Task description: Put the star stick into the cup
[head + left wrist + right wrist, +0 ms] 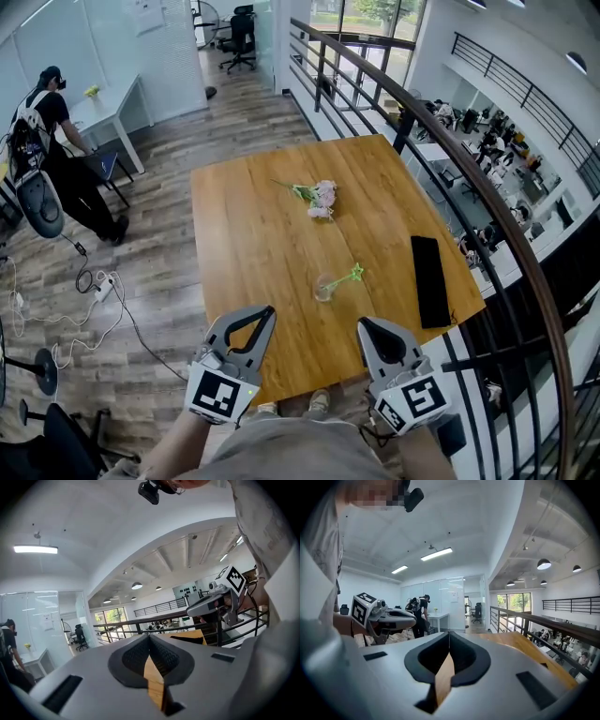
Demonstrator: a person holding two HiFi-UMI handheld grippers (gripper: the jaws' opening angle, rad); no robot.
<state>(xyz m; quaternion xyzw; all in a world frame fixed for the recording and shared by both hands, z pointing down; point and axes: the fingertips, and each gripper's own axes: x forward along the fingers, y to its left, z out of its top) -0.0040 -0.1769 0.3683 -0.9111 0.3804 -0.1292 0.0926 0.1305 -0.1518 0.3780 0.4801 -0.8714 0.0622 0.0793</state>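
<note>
Jaws pressing together on left gripper [268,311] and right gripper [364,324], nothing between; both hanging at bottom of frame, by near counter [246,225] edge. Stick [345,277] sitting mid-frame, lower end meeting cup [323,288]; inside or beside, unclear. If beside: reaching forward, opening, pinching thin stem.

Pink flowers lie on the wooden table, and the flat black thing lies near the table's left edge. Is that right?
Not quite. The flat black thing lies near the right edge of the table, not the left, as the head view shows. The pink flowers do lie on the wooden table.
</note>
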